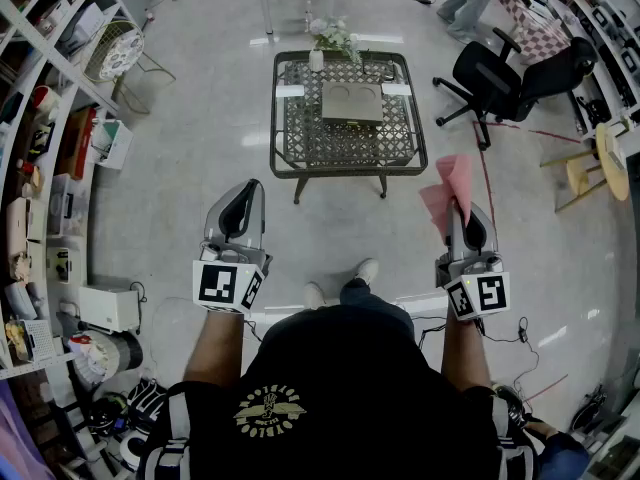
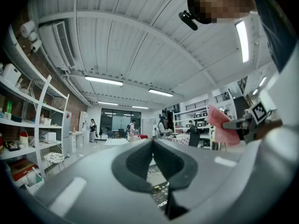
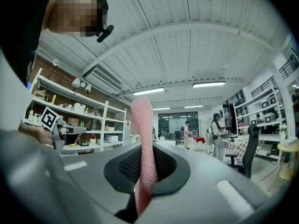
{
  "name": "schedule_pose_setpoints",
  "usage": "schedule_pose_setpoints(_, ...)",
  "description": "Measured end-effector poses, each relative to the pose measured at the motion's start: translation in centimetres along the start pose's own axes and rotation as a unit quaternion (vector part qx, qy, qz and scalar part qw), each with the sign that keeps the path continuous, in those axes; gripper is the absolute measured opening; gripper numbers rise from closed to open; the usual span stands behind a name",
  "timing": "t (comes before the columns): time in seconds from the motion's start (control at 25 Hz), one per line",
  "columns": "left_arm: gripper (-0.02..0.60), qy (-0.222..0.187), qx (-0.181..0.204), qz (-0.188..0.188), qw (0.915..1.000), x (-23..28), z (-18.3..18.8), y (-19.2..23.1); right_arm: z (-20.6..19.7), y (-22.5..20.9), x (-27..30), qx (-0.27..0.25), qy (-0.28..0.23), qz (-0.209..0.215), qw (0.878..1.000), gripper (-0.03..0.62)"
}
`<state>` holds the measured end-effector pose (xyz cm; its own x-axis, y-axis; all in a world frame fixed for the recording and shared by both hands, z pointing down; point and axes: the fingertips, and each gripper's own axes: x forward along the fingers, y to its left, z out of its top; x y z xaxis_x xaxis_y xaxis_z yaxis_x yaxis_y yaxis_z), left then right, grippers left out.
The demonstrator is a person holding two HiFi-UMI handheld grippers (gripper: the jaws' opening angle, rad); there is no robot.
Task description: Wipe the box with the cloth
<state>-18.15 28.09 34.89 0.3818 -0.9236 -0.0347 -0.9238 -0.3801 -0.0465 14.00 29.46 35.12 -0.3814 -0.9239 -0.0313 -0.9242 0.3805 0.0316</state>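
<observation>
Cloth [image 3: 142, 139], pink mesh, is pinched in the jaws of my right gripper [image 1: 460, 208] and stands up from them; my left gripper [image 1: 250, 192] has its jaws together on nothing. Both hang mid-frame in the head view, well apart from the flat grey box [image 1: 352, 100] on the wire-top table [image 1: 281, 118] at upper centre. Wiping, I judge, is not begun: next I must carry the cloth forward and down onto the box.
</observation>
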Motion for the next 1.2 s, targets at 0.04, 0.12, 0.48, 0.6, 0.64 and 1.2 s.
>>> schedule_pose_setpoints(0.04, 0.000, -0.001, -0.002, 0.003, 1.0000, -0.4, 0.0, 0.4, -0.1, 0.3, -0.2, 0.000, 0.001, 0.000, 1.000, 0.017)
schedule_pose_setpoints(0.12, 0.000, -0.002, -0.005, 0.010, 0.9999, -1.2, 0.1, 1.3, -0.1, 0.9, -0.5, 0.000, 0.003, 0.000, 1.000, 0.017)
schedule_pose_setpoints(0.48, 0.000, -0.001, -0.006, 0.013, 0.9999, -2.4, -0.4, 3.9, 0.7, 3.6, 0.6, -0.001, 0.001, 0.011, 1.000, 0.017)
schedule_pose_setpoints(0.6, 0.000, -0.001, -0.012, 0.012, 0.9999, -1.9, -0.9, 4.2, 0.9, 3.7, 1.3, -0.006, 0.003, 0.015, 1.000, 0.017)
schedule_pose_setpoints(0.64, 0.000, -0.001, -0.013, 0.012, 0.9998, -1.6, -1.0, 4.3, 0.9, 3.6, 1.6, -0.007, 0.004, 0.016, 1.000, 0.017)
schedule_pose_setpoints(1.2, 0.000, 0.016, 0.003, 0.009, 0.9998, 5.0, -2.3, 4.6, -1.2, -0.5, 7.0, -0.001, 0.012, 0.020, 1.000, 0.017)
